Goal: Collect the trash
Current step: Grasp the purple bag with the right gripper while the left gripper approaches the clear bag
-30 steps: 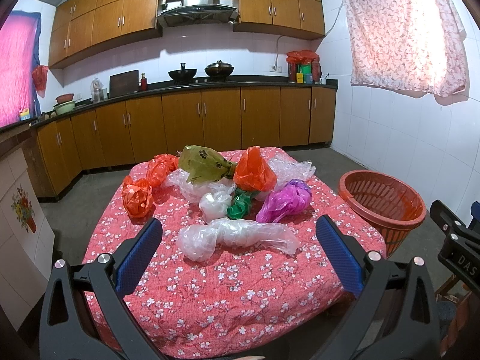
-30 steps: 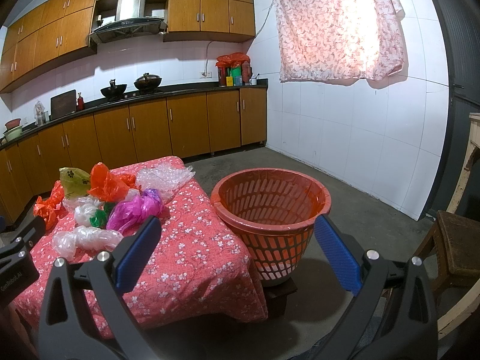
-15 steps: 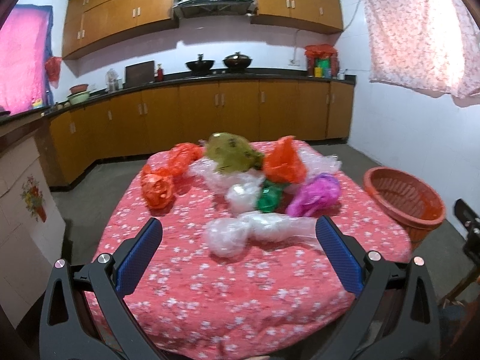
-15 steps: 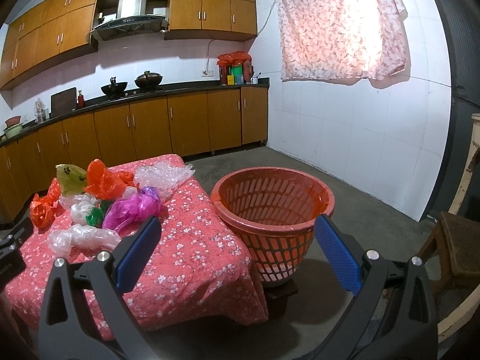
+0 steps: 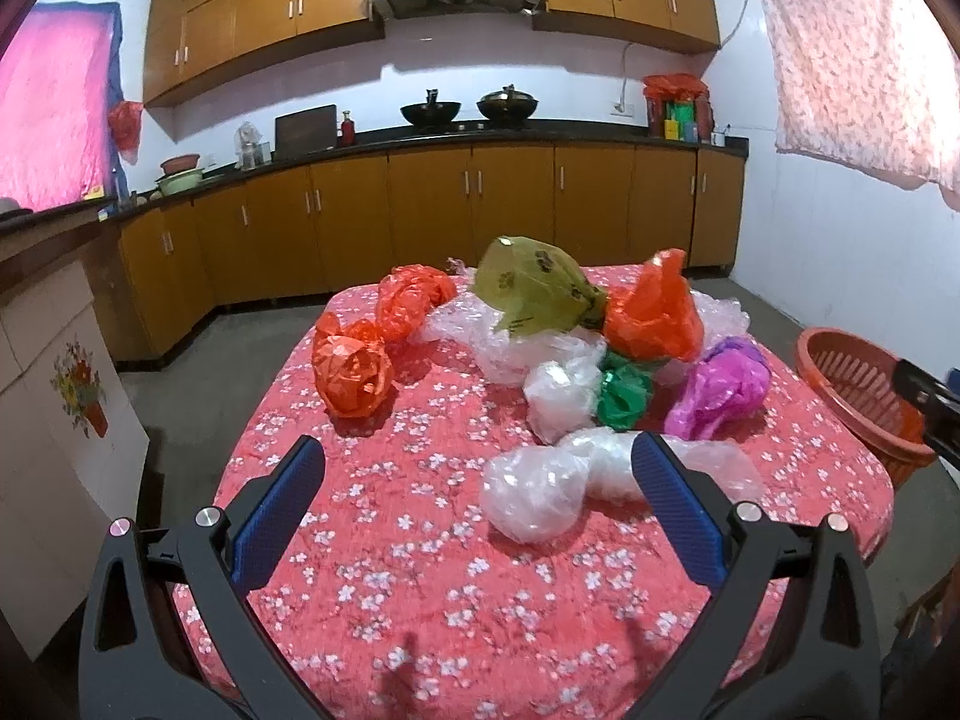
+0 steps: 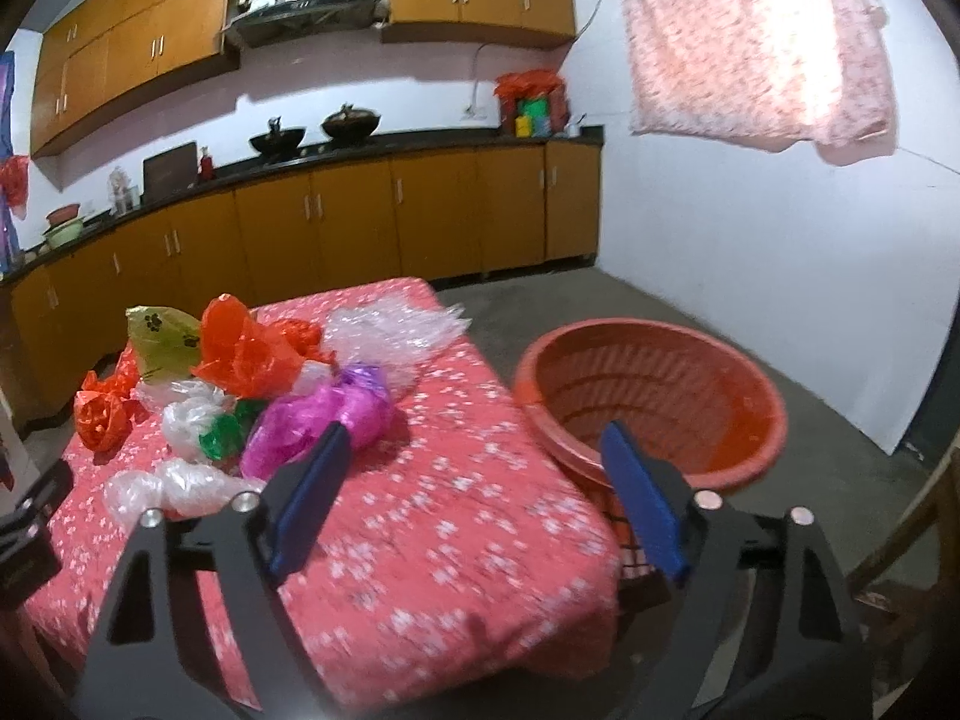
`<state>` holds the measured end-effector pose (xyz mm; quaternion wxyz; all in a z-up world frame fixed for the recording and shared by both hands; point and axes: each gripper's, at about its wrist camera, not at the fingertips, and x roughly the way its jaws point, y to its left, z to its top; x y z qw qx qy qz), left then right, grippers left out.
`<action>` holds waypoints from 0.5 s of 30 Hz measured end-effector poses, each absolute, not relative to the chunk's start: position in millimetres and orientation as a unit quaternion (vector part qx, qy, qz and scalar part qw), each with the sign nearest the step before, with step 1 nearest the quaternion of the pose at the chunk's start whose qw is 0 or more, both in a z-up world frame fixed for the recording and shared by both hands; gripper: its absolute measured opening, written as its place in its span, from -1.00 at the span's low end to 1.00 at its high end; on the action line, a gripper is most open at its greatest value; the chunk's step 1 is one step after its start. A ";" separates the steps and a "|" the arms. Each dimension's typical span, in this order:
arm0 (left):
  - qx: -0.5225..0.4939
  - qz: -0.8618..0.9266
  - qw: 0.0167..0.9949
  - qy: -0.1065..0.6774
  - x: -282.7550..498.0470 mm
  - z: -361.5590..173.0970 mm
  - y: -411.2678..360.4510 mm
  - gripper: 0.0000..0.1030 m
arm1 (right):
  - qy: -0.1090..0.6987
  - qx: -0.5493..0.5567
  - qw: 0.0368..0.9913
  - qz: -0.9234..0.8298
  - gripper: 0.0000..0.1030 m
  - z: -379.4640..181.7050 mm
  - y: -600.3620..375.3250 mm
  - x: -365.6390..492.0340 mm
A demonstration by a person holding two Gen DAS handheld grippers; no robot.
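Observation:
Crumpled plastic bags lie heaped on a table with a red flowered cloth (image 5: pixel 432 546): a clear bag (image 5: pixel 540 480) nearest, a purple bag (image 5: pixel 720 387), a green bag (image 5: pixel 624 393), orange bags (image 5: pixel 354 369) and an olive bag (image 5: pixel 534 294). My left gripper (image 5: pixel 477 450) hovers open over the near cloth, its right finger in front of the clear bag, nothing between its fingers. My right gripper (image 6: pixel 474 438) hangs over the table's right side with its jaws closing on nothing, the purple bag (image 6: pixel 324 420) just beyond its left finger. An orange basket (image 6: pixel 654 396) stands right of the table.
Brown kitchen cabinets (image 5: pixel 456 204) and a counter with woks run along the far wall. A pink flowered curtain (image 6: pixel 756 42) hangs on the right wall. Bare concrete floor surrounds the table. A wooden chair (image 6: pixel 900 558) stands at the right edge.
Both grippers moved left and closer to the table. The right gripper's fingers have narrowed, and it now faces the table edge instead of the basket. The left gripper stayed wide.

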<state>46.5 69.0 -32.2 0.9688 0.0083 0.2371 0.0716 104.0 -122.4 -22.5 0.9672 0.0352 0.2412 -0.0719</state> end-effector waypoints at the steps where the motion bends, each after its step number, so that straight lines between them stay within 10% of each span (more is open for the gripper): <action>1: 0.007 0.074 0.969 0.237 47.3 -33.2 72.7 0.97 | 0.244 0.034 0.967 -0.068 0.53 -23.1 -120.6 110.1; 15: -0.018 0.105 0.962 0.250 58.7 -46.9 119.9 0.97 | 0.321 0.042 0.946 -0.027 0.51 -60.5 -72.6 223.9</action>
